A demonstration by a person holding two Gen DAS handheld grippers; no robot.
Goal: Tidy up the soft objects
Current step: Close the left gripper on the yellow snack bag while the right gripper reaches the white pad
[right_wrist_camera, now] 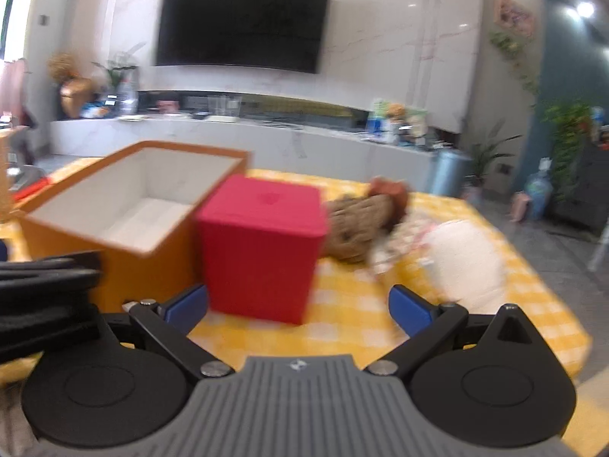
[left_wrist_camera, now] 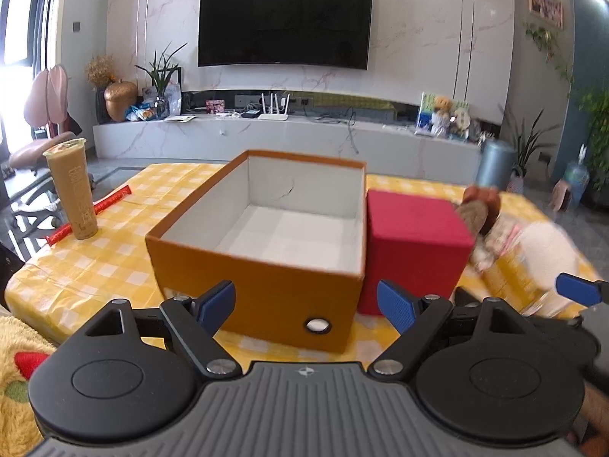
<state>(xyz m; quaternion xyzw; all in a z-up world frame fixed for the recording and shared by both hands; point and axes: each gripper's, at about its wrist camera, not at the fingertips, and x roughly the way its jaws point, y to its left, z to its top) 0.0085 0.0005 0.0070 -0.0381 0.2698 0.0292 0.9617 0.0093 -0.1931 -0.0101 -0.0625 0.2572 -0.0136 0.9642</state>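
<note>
Hovering low-centre in each frame, left gripper [left_wrist_camera: 305, 302] and right gripper [right_wrist_camera: 298, 310] gape wide, empty, facing orange box [left_wrist_camera: 266, 289], presumably awaiting doll [right_wrist_camera: 361, 228] at right.

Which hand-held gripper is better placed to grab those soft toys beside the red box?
Probably the right hand-held gripper: open, facing the soft toys. The left hand-held gripper faces the orange box.
</note>
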